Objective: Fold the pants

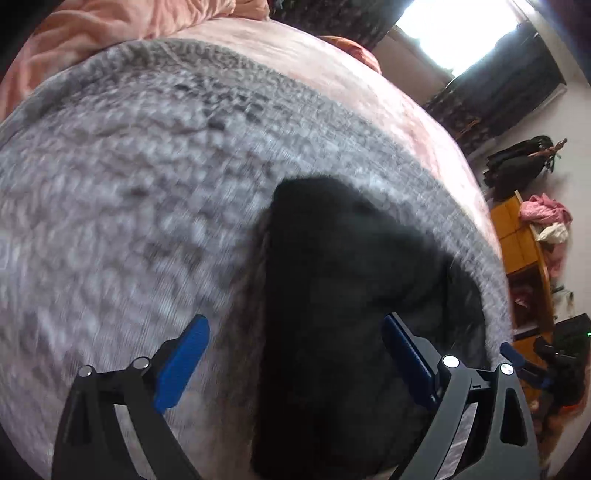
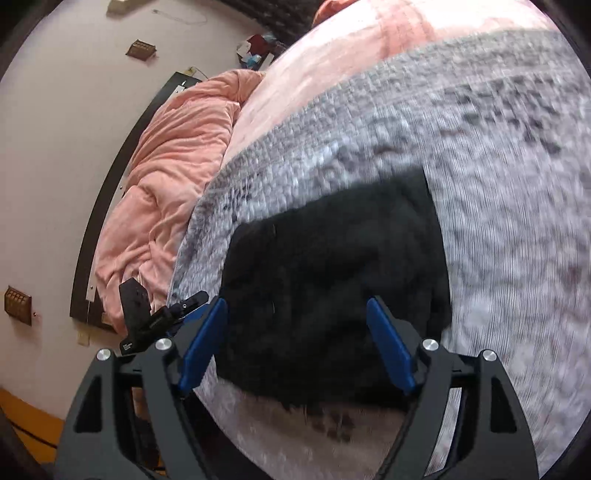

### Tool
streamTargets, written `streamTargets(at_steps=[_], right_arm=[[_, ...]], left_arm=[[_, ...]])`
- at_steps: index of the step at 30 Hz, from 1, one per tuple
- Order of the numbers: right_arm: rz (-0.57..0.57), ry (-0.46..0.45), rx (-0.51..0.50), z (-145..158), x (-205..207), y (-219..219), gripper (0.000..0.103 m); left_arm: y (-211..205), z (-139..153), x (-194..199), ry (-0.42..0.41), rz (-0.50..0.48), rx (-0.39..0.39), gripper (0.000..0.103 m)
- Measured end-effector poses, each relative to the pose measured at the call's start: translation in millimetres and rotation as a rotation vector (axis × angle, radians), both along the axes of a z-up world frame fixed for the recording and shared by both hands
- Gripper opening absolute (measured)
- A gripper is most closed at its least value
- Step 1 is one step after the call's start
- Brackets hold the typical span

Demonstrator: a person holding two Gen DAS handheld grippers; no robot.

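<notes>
The black pants (image 2: 332, 280) lie folded into a compact bundle on a grey textured blanket (image 2: 498, 221) spread over a bed. No brand or label shows on them. The right gripper (image 2: 297, 345) is above the bundle's near edge, its blue fingers (image 2: 201, 347) spread wide and pinching nothing. The left gripper (image 1: 295, 363) is above the same pants (image 1: 340, 314), its fingers (image 1: 181, 365) spread wider still, also empty.

Only the right wrist view shows a pink comforter (image 2: 166, 177) heaped against a dark headboard (image 2: 107, 206); a small white label on the black device beside that gripper is too small to read. Only the left wrist view shows a bright window (image 1: 454, 33) and an orange shelf (image 1: 517, 236) with pink and white clothes (image 1: 545, 218) piled on top.
</notes>
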State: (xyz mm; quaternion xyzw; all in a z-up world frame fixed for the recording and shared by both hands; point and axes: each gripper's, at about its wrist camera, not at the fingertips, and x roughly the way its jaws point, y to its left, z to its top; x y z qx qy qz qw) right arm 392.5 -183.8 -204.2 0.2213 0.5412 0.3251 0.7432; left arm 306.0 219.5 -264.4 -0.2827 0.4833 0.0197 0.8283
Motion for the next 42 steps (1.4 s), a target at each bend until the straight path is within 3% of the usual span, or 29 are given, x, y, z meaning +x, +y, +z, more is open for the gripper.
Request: streamTargets(at_steps=[2,5,7,9,12,17,19,21,24,27,34,38,40,42], right_arm=[[-0.022,0.032,-0.036,-18.5,-6.3,-4.6,0.077],[-0.044,0.101,-0.066,-53.3,0.9,-9.8,0.063],[-0.068,0.117,-0.031,-54.4,-0.5,-17.1,0.063],[-0.084,0.066,-0.01,-35.4,-12.1,-22.0,0.072],[-0.081,0.014,0.009,-18.7,-28.7,-23.9,0.075],[-0.061,0.085,-0.072,-54.1,-29.1,-8.6,0.076],[-0.077,0.077,-0.08,-52.9,-30.7,-7.0,0.079],[-0.083,0.032,-0.083,-37.2,-40.9,-4.2,0.083],[-0.093,-0.067,-0.172,-7.5,-70.3,0.4,0.091],[-0.106,-0.153,-0.245,20.6,-117.4,2.1,0.092],[-0.128,-0.349,-0.414,79.0,-250.0,10.2,0.099],[-0.184,-0.405,-0.452,104.0,-317.0,7.8,0.1],[-0.197,-0.419,-0.462,113.0,-339.6,7.7,0.1],[-0.204,-0.433,-0.468,122.6,-361.6,9.6,0.1]], left_arm=[[-5.6,-10.3,-5.6,0.03,0.003,0.032,0.095],[-9.3,-29.3,-4.9,0.054,0.004,0.031,0.098],[-6.6,-30.8,-9.9,0.057,0.021,-0.004,0.097],[-5.6,-20.8,-22.4,0.021,0.03,-0.028,0.095],[-12.8,-7.6,-44.5,-0.044,0.018,0.001,0.096],[-23.0,-34.3,-42.1,0.028,0.002,0.001,0.1],[-21.9,-31.7,-44.0,0.019,0.007,-0.008,0.099],[-21.4,-22.0,-51.5,-0.011,0.007,-0.019,0.099],[-23.6,-1.2,-75.9,-0.055,0.0,0.007,0.099],[-29.2,30.3,-118.6,-0.091,0.02,0.081,0.099],[-64.5,111.8,-230.9,-0.162,0.04,0.345,0.099],[-86.3,146.0,-271.6,-0.105,0.048,0.545,0.099],[-92.5,156.7,-288.6,-0.086,0.047,0.567,0.099],[-96.4,168.2,-308.7,-0.11,0.043,0.533,0.099]])
